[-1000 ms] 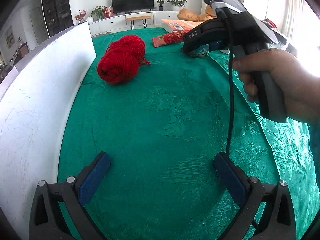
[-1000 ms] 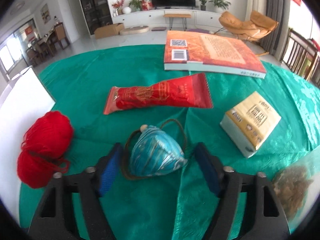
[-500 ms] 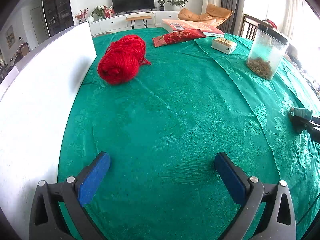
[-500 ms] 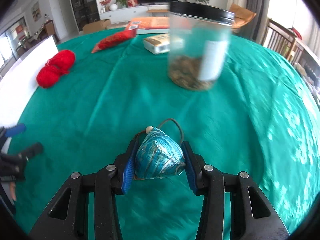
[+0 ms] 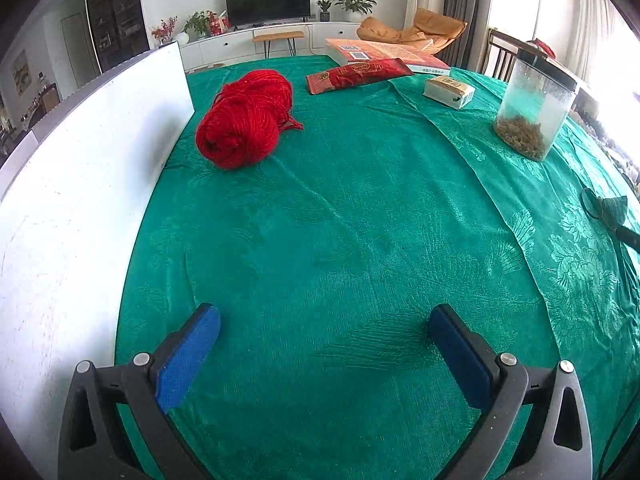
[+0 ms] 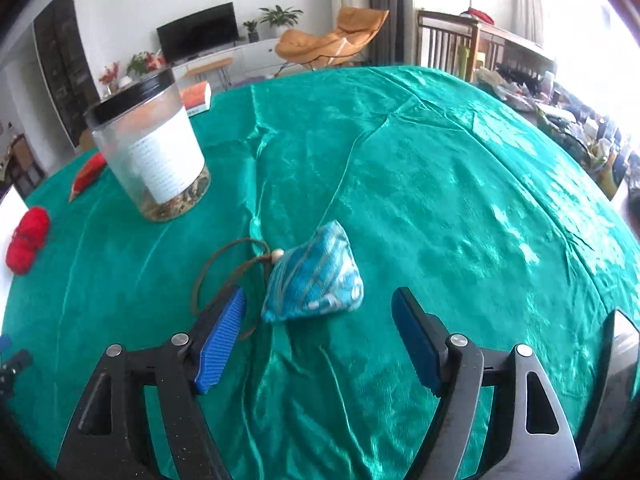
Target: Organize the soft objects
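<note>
A blue patterned pouch point(image 6: 314, 280) with a brown cord loop lies on the green tablecloth point(image 6: 440, 184), just ahead of my right gripper point(image 6: 320, 308). That gripper's jaws are opening and the pads stand clear of the pouch on both sides. The pouch point(image 5: 610, 208) also shows dark at the right edge of the left wrist view. A red yarn ball point(image 5: 244, 120) rests at the far left beside a white board point(image 5: 80, 184). My left gripper point(image 5: 324, 328) is open low over the cloth with nothing between its fingers.
A clear jar point(image 6: 150, 148) with a black lid and brown bits stands left of the pouch. A red packet point(image 5: 356, 74), a small yellow box point(image 5: 448, 90) and an orange book point(image 5: 380, 50) lie at the far side. A chair point(image 5: 500, 54) stands beyond the table.
My right gripper carried the pouch from near the red packet to the right side past the jar, then let go of it. The left gripper has kept still.
</note>
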Available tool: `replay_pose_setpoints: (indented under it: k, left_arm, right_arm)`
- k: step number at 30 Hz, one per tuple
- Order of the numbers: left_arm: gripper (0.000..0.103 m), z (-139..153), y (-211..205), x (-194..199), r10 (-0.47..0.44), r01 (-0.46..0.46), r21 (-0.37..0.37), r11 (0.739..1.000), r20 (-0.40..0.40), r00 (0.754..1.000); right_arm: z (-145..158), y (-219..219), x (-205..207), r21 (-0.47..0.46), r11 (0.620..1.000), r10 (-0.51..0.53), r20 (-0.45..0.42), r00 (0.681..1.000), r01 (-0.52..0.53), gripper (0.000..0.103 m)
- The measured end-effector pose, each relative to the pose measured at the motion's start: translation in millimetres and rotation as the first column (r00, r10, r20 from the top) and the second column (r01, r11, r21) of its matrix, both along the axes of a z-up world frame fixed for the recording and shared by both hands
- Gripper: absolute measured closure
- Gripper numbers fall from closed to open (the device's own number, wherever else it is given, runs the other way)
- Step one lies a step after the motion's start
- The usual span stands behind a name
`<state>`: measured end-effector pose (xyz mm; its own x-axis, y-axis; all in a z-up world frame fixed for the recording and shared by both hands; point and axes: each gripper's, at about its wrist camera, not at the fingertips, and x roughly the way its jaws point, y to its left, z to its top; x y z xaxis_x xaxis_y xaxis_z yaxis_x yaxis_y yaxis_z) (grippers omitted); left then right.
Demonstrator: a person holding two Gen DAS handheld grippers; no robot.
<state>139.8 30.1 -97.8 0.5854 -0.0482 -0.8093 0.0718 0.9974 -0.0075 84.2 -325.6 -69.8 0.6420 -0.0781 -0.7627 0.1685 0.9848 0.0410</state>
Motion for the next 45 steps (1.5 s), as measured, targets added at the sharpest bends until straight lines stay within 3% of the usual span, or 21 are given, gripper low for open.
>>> replay_pose_setpoints:
  k: [3, 10, 45]
  left_arm:
    - [0.0, 0.0, 0.2, 0.0, 0.0, 0.0, 0.0, 1.0, 0.0, 1.0]
    - [0.0, 0.3, 0.1, 0.1, 0.0, 0.0, 0.0, 1.0, 0.0, 1.0]
    - [0.0, 0.1, 0.2, 0.0, 0.001, -0.001, 0.0, 1.0, 0.0, 1.0]
  right_arm:
    - [-9.1, 10.9, -24.4, -0.037, 0.999, 0.018, -0.022, 1.0, -0.018, 0.021]
    - [-15.6, 7.3, -25.8, -0.038, 0.999, -0.017, -0.056, 0.998, 0.015, 0.012]
    - [-15.6, 7.1, -23.9, -0.039, 0.999, -0.021, -0.057, 0.998, 0.019, 0.011]
